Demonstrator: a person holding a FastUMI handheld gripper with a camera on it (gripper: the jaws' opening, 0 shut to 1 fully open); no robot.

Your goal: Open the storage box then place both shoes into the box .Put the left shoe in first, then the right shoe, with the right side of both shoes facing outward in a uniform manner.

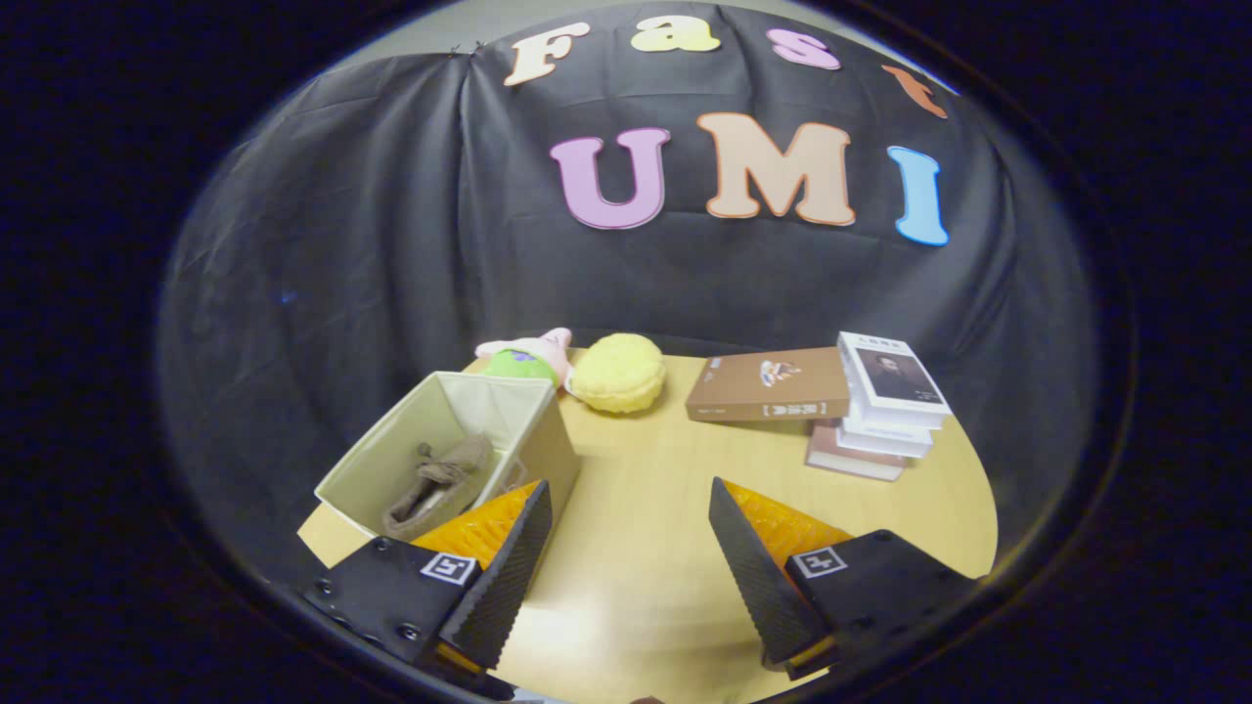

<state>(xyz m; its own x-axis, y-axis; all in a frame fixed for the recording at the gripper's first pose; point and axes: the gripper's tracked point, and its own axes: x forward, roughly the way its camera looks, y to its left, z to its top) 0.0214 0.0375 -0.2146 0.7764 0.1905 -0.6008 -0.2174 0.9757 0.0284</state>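
Note:
A beige fabric storage box (533, 430) stands open on the wooden table, just ahead of my left finger and to its left. Inside it lies a brownish shoe (440, 484), leaning along the box floor. My gripper (631, 499) hovers above the table with its fingers spread wide and nothing but bare tabletop between them. The left fingertip (533, 508) sits close to the box's near right corner. I see one shoe and cannot tell whether a second lies under or behind it.
Beyond the box lie a pink and green plush toy (528, 357) and a yellow round plush (618, 372). A brown book (768, 386) and a stack of books (880, 411) sit beyond the right finger. The table (646, 548) ends near the booth wall.

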